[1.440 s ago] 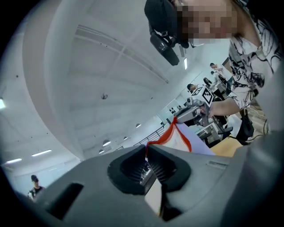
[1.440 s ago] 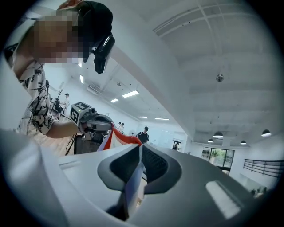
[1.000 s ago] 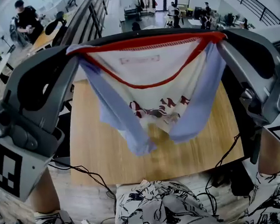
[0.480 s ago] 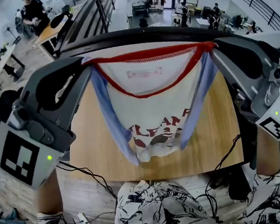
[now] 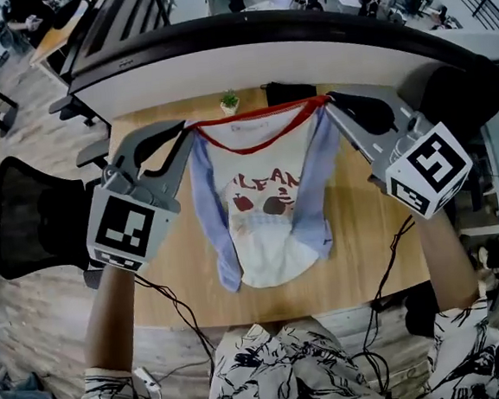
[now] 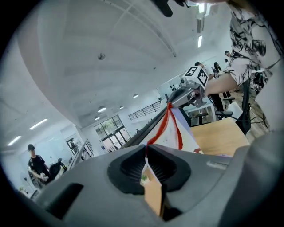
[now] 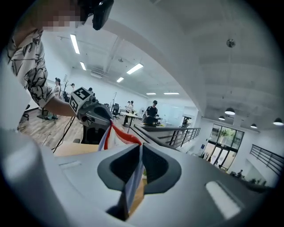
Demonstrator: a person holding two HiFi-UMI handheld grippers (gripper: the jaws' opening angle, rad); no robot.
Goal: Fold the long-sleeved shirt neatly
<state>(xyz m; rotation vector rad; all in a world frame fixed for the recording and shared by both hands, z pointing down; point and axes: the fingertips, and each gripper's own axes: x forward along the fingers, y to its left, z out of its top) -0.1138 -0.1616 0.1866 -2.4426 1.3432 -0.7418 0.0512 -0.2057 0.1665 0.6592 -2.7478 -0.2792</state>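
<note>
Shirt (image 5: 270, 236) neck label (image 5: 245, 129) — txt too small.

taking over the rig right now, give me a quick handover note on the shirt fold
Left tool: shut on the shirt at one shoulder, by the red neckline.
Right tool: shut on the other shoulder.
Shirt: stretched between the two tools, neckline near the far edge of the wooden table. The lower part appears to lie on the table, print up. Both blue sleeves run down over the front.
Done: shirt gripped at both shoulders and spread out.
Left: lay it flat, then fold sleeves and body. No neat fold shows yet.
</note>
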